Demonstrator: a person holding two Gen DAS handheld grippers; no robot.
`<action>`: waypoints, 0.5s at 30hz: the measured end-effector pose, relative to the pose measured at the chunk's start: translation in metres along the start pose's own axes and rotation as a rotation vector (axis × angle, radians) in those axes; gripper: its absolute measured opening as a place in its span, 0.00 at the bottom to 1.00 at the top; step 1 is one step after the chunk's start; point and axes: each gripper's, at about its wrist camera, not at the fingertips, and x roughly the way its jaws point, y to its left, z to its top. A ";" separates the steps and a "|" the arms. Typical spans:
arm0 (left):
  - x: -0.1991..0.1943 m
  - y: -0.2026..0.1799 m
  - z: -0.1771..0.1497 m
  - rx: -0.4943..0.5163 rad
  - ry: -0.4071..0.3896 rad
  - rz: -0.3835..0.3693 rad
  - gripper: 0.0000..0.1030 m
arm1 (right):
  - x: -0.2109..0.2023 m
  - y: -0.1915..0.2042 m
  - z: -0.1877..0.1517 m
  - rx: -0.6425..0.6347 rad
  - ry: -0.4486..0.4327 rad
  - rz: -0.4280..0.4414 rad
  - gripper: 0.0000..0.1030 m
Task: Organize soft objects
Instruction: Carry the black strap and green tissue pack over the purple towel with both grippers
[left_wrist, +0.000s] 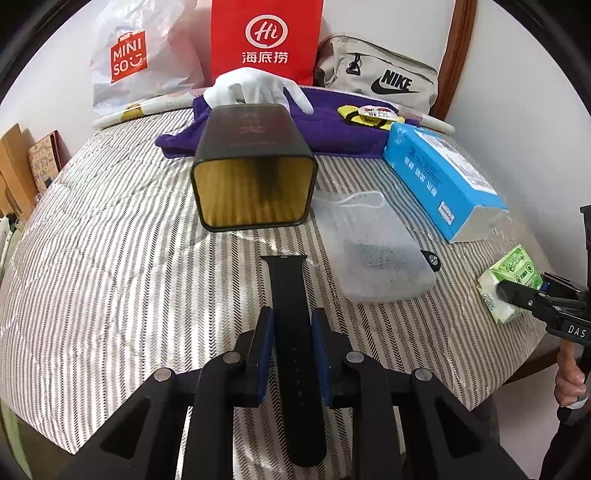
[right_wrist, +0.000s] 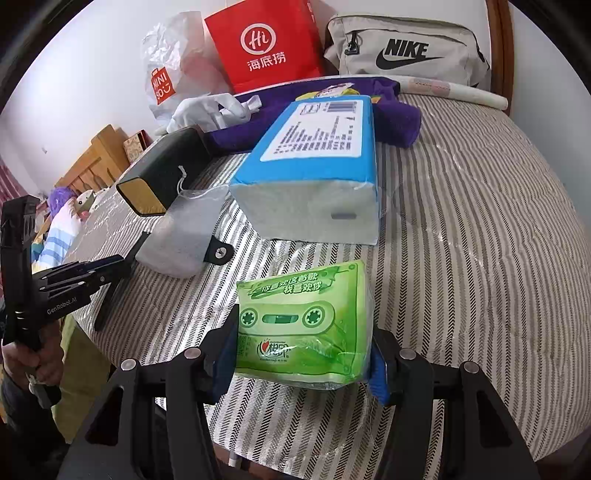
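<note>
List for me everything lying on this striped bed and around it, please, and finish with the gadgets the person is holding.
black rubber watch strap: one, black, between the left gripper's pads
green pocket tissue pack: one, green, between the right gripper's pads
blue tissue pack: one, blue and white, mid-bed
black square tin: one, black outside and gold inside, on its side
white mesh pouch: one, beside the tin
purple towel: one, far side of the bed
white glove: one, on the towel
red paper bag: one, against the wall
white plastic bag: one, left of the red bag
beige Nike bag: one, right of the red bag
left gripper: black, closing on the strap
right gripper: black, clamped on the green pack
</note>
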 end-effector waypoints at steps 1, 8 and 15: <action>-0.003 0.001 0.001 -0.004 -0.004 -0.003 0.20 | -0.002 0.001 0.001 -0.002 -0.002 0.001 0.56; -0.019 0.009 0.010 -0.019 -0.037 -0.008 0.19 | -0.022 0.017 0.015 -0.039 -0.037 0.017 0.56; -0.039 0.014 0.028 -0.023 -0.083 -0.010 0.19 | -0.048 0.030 0.039 -0.079 -0.096 0.038 0.56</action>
